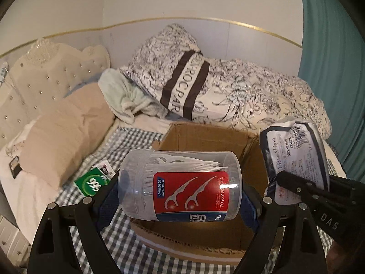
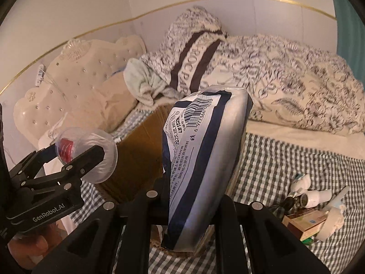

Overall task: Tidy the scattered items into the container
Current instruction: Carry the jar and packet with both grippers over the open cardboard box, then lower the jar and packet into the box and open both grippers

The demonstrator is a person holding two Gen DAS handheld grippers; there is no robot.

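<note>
A clear plastic jar of floss picks (image 1: 180, 182) with a red label lies sideways between the fingers of my left gripper (image 1: 180, 197), which is shut on its two ends. It hangs over the open cardboard box (image 1: 205, 137) on the checked bedsheet. My right gripper (image 2: 189, 196) is shut on a blue-and-white tissue pack (image 2: 205, 159), held up on end over the box's right side (image 2: 141, 150). The pack (image 1: 296, 155) and the right gripper (image 1: 296, 188) show at the right in the left wrist view. At the left in the right wrist view are the left gripper (image 2: 86, 159) and the jar (image 2: 91, 153).
A green carton (image 1: 91, 182) lies left of the box beside a beige pillow (image 1: 61, 137). Right of the box on the sheet sit a small brown carton (image 2: 305, 223) and white toiletry items (image 2: 314, 196). A rumpled patterned duvet (image 1: 239, 91) fills the back.
</note>
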